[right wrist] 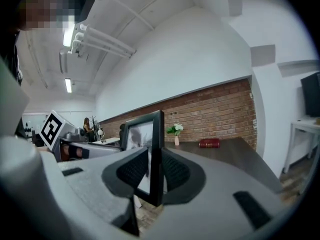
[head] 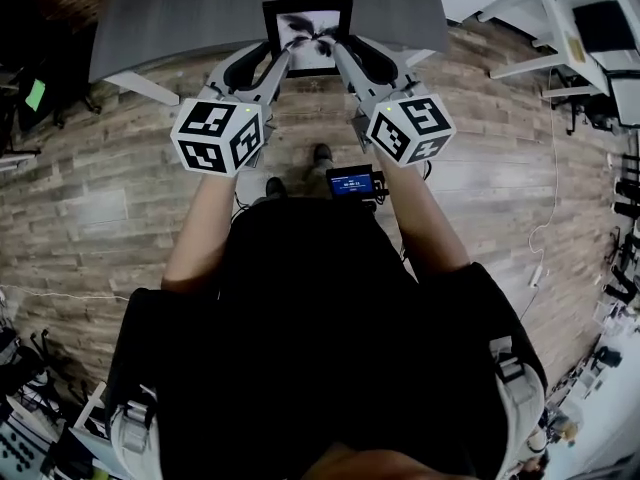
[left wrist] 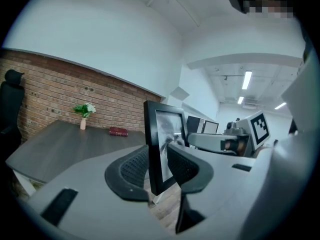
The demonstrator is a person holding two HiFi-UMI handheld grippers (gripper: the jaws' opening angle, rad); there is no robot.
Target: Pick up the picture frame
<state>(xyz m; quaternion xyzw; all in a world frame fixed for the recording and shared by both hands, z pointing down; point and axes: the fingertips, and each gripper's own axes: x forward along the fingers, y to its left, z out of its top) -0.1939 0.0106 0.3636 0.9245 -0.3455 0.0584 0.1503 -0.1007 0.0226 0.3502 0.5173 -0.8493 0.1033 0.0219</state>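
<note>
A black picture frame (head: 307,36) with a black-and-white print hangs upright in front of the grey table (head: 180,13), held from both sides. My left gripper (head: 277,60) is shut on its left edge and my right gripper (head: 341,54) is shut on its right edge. In the left gripper view the frame (left wrist: 161,139) stands edge-on between the mesh pads, with the left gripper (left wrist: 157,170) closed on it. The right gripper view shows the same: the frame (right wrist: 148,149) is pinched by the right gripper (right wrist: 155,174). The frame's lower edge is hidden behind the jaws.
On the grey table (left wrist: 55,146) by the brick wall stand a small vase of flowers (left wrist: 83,115) and a red book (left wrist: 118,131). Wood floor (head: 90,208) lies below. White desks (head: 545,38) stand at the right, and a black chair (left wrist: 9,101) at the left.
</note>
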